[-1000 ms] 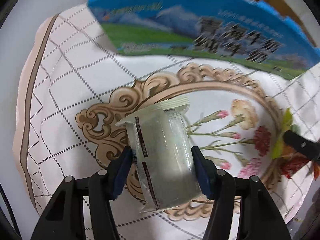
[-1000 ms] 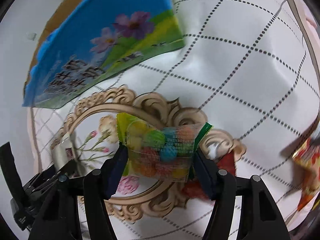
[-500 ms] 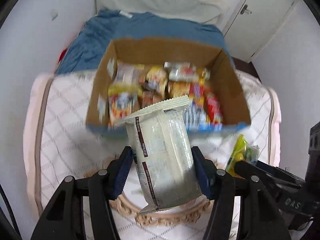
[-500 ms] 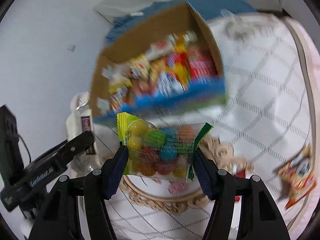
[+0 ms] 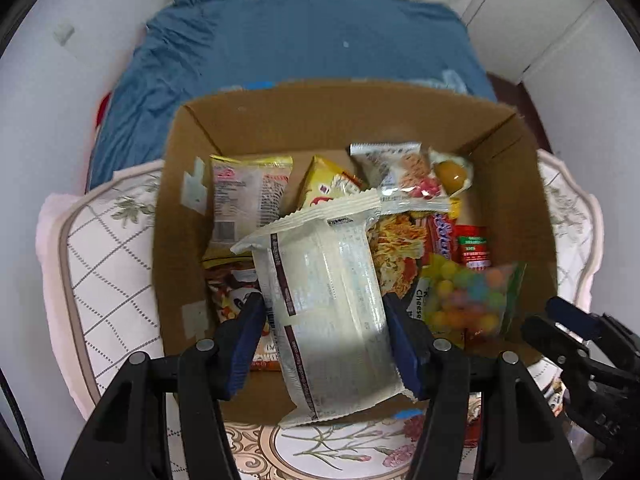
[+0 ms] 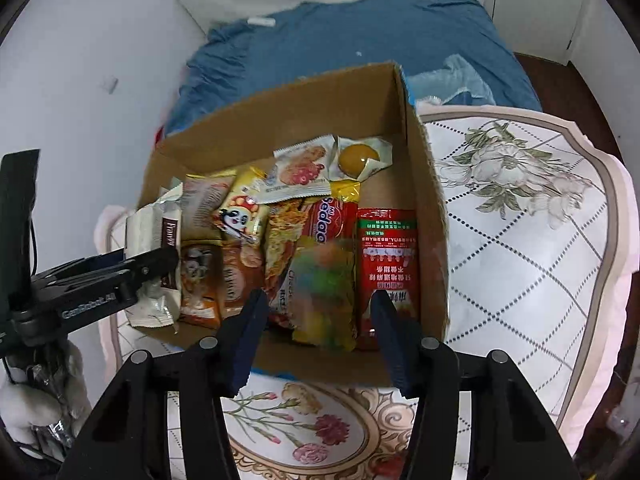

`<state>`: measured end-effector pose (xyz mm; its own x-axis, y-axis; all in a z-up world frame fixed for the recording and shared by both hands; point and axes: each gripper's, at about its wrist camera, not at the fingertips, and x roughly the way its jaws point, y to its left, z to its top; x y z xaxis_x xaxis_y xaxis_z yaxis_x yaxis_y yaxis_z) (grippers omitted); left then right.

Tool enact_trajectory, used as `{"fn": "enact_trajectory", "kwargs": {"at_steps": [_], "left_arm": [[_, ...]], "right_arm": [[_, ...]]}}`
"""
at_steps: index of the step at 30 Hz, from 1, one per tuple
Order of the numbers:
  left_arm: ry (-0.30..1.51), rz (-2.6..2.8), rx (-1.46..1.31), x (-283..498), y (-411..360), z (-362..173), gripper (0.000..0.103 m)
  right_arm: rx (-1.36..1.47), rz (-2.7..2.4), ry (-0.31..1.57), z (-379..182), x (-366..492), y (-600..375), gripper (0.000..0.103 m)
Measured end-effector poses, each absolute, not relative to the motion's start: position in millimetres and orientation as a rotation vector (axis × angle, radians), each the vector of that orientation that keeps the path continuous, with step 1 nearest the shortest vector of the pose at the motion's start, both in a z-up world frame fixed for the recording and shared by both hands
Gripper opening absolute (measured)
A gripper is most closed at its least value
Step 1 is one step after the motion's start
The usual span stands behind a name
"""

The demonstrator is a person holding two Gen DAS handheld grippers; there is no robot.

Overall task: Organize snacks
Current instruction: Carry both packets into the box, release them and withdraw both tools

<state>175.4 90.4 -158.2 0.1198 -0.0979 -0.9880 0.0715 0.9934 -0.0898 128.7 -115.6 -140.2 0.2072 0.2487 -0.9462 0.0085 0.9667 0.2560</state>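
A brown cardboard box (image 5: pixel 320 120) (image 6: pixel 420 184) holds several snack packets. My left gripper (image 5: pixel 324 340) is shut on a white, partly clear snack packet (image 5: pixel 324 300) and holds it over the box's near left part; it also shows in the right wrist view (image 6: pixel 156 232). My right gripper (image 6: pixel 318 320) is open over the box's near edge. The clear bag of coloured candy balls (image 6: pixel 324 288) (image 5: pixel 468 296) is free of its fingers, blurred, among the packets in the box.
The box stands on a white quilted cloth with dotted diamonds and flower print (image 6: pixel 520 248) (image 5: pixel 108 264). A blue cloth (image 5: pixel 280 48) lies behind the box. White walls and a cabinet door (image 5: pixel 540 20) stand at the back.
Both grippers rose from low over the cloth and moved over the box. My right gripper opened and let the candy bag go into the box. My left gripper keeps its packet.
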Motion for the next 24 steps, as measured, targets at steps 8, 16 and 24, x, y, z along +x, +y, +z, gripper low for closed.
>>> {"fn": "enact_trajectory", "kwargs": {"at_steps": [8,16,24], "left_arm": [[1.585,-0.173,-0.048,182.7,80.3,-202.6,0.057],[1.545,-0.152,-0.084,174.0,85.7,-191.9,0.088],[1.441,-0.114,-0.032,151.7,88.9,-155.8,0.101]], "right_arm": [[0.219,0.156,1.409,-159.9,139.2,-114.6,0.057],[0.184,0.13,1.429,-162.0,138.5,-110.7,0.092],[0.126,0.092,1.4,-148.8,129.9,-105.0,0.098]]}}
